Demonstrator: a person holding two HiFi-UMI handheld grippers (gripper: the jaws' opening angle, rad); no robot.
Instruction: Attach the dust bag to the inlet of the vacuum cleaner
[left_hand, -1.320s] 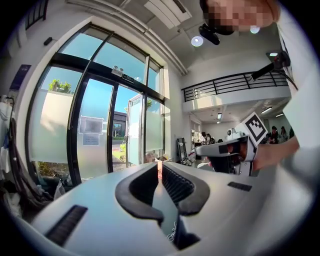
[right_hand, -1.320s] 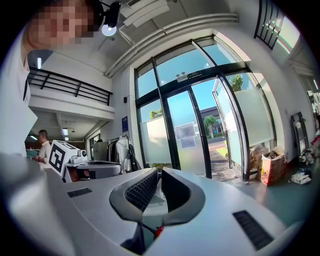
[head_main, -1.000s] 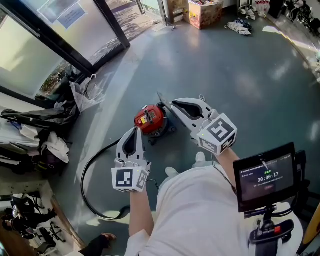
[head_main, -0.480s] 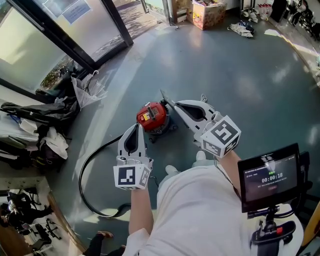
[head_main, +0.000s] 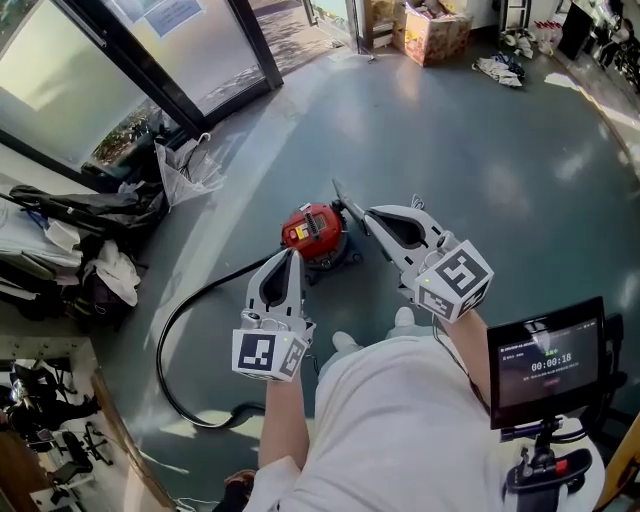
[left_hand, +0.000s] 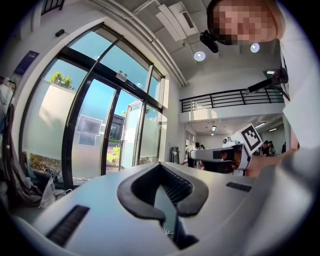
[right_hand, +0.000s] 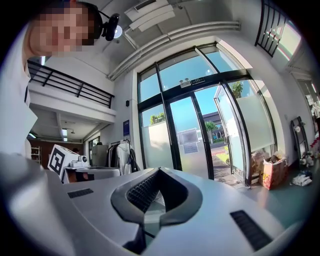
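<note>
On the left, the black hose (head_main: 165, 350) loops over the floor (head_main: 480, 150) near your feet, so mind where you step. Your left hand-held gripper (head_main: 294, 254) is squeezed together and held level, up in the air. Just past it, between your two tools, the red vacuum cleaner (head_main: 312, 230) sits on the floor. Your right hand-held gripper (head_main: 368, 213) is squeezed together as well and hangs in the air just right of the vacuum.

To do this well, find the inlet first. Bend down and look closely at the vacuum, so you know if a bag sits on it or not.

I cannot find the dust bag in any view. It may be on the vacuum where I can't see it, or it may lie out of sight. The inlet is too small to make out from up here. A thin dark strip (head_main: 343, 196) lies by the vacuum's right side, and I cannot tell what it is. I also cannot tell if something very thin is pinched in either tool.
</note>
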